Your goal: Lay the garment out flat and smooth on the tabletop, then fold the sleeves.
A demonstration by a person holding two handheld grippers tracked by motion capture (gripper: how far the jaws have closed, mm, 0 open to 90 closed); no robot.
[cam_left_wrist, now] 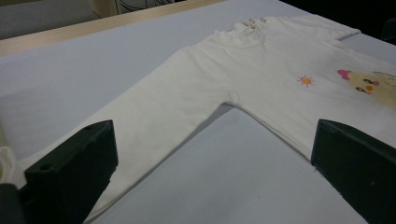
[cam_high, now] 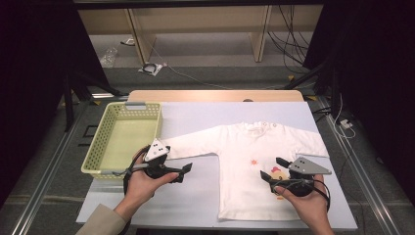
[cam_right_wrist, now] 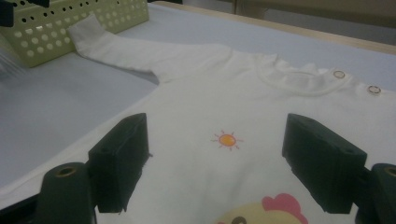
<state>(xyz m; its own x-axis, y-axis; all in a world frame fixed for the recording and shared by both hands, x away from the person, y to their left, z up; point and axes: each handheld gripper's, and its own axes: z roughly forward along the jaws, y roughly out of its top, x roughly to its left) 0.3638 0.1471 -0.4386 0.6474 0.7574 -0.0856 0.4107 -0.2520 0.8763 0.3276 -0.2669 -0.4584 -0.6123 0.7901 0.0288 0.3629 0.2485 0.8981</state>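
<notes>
Open tongs (cam_right_wrist: 212, 163) above flat white shirt (cam_right_wrist: 243, 112).

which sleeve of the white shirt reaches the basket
The sleeve stretched toward the left gripper: its cuff ends beside the green basket. The other sleeve lies folded short at the shirt's far side, by the right gripper.

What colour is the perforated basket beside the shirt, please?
Pale yellow-green; the basket shows best in the high view.
</notes>
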